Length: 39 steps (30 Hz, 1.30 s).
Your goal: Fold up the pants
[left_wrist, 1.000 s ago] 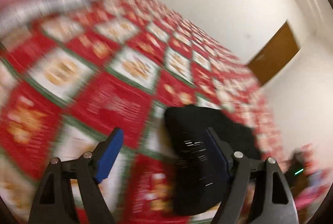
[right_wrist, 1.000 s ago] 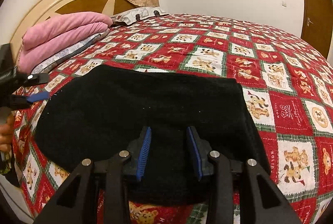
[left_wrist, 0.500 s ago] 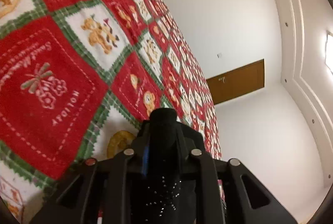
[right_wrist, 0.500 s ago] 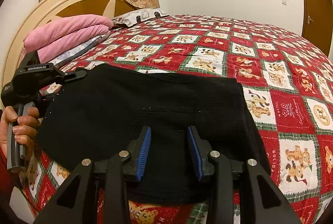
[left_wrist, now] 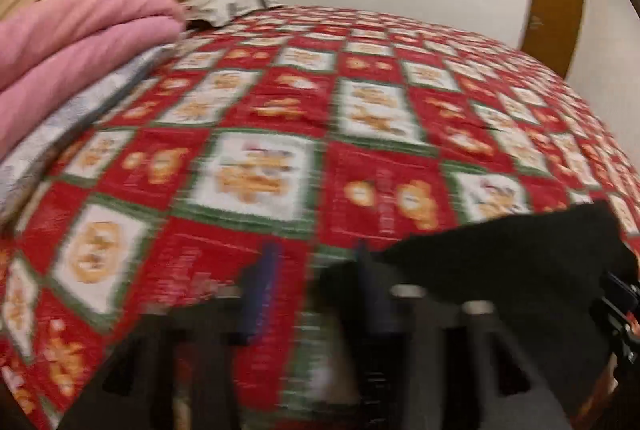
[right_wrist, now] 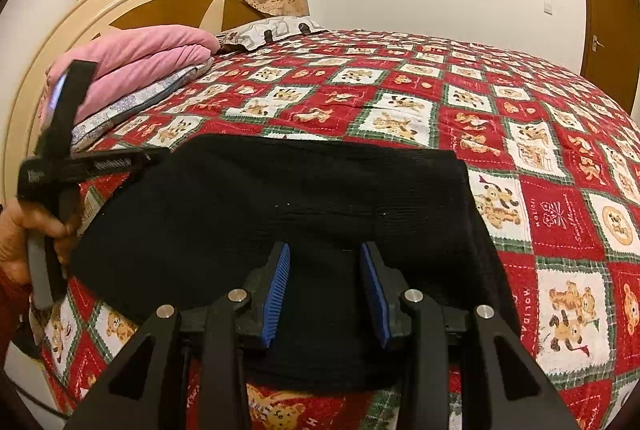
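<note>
Pants (right_wrist: 280, 214) lie folded, long axis crosswise on bed (right_wrist: 560, 214). Right claw (right_wrist: 326, 290) gapes empty over near edge; left claw (left_wrist: 316, 294) blurred, apparently empty beside left end.

The right gripper (right_wrist: 326, 286) points forward and slightly down, its two blue-padded fingers (right_wrist: 278, 290) parted with a clear gap between them and nothing pinched. The left gripper (left_wrist: 316, 294) is heavily blurred in its own view, though its fingers also appear spread apart. From the right wrist view, a bare hand (right_wrist: 24, 234) grasps its handle at the far left.
</note>
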Available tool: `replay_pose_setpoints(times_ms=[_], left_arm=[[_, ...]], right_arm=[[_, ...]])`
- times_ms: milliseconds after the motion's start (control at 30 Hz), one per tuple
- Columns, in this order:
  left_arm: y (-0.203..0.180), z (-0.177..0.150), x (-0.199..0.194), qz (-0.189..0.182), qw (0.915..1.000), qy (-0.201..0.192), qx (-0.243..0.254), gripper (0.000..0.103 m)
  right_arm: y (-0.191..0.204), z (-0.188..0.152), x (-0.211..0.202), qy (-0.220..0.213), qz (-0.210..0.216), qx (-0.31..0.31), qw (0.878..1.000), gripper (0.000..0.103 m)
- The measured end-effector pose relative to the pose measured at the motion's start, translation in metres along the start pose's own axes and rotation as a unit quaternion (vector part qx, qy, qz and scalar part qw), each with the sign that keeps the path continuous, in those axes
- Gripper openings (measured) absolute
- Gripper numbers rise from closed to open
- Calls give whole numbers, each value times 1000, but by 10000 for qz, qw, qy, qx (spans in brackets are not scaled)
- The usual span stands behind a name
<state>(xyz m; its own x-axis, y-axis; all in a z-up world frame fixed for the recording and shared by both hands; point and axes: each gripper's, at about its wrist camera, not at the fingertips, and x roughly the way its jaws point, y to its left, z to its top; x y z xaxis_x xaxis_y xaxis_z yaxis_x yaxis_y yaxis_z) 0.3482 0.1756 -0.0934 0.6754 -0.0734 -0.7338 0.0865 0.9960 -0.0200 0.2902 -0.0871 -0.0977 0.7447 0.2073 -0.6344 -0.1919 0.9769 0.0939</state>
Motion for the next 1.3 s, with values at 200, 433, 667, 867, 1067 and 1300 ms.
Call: replay_pose_setpoints(times_ms=[200,433,667,867,1067,1300], left_arm=[[25,10,-62,132,9952,-712,-655,69],[-54,-31,-62,-271,9983,-337,-391,62],[-43,-57,-40,48,9925,37,-1219,91],[-54,-53,-32,406,9926,51,-1143,98],[-56,-53,-31,503,9923,38,-1130,99],[-57,-56,-32,542,9921,-34,-1130,101]], right_arm=[[1,0,0,-30,-36,-18,10000,39],[0,1,0,8,-23,-5,10000,39],[-8,5,-9,-8,216,196,9996,40],[-43,21,-13,-272,104,712,9970,39],[-47,43,35,401,-382,245,9982,40],[-44,41,38,371,-617,36,9974,43]])
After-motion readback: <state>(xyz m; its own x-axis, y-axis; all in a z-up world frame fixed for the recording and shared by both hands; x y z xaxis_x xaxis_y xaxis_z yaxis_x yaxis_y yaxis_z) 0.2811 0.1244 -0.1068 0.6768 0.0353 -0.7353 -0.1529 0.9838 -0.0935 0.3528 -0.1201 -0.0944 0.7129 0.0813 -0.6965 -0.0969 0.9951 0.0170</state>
